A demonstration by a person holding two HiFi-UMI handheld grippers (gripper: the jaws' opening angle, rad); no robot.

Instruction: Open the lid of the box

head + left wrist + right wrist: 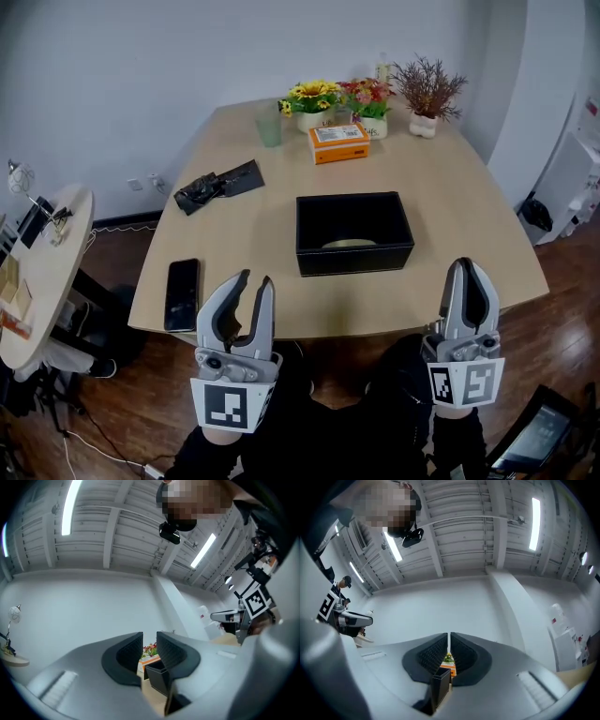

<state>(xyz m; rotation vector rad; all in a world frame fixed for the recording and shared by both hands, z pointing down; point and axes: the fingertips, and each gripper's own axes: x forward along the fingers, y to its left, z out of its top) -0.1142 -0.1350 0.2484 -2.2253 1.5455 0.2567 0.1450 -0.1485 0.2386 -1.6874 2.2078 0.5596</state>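
Centrally, a black box point(354, 258) stands on the table point(450, 197), its top open and a pale round object lying inside. Both grippers are held off the near table edge, well apart from the box. The left gripper point(256, 278) has its jaws a little apart with only air between them. The right gripper point(466, 264) has its jaws pressed together and is empty. A phone point(182, 293) lies at the near left, and an orange carton point(338, 142) and flower pots point(314, 103) stand at the far edge.

Pale grey left claw point(257, 279) and right claw point(466, 264), black ribbed pads point(129, 654), white marker cubes point(232, 405) (black squares), dark clothing point(366, 427)
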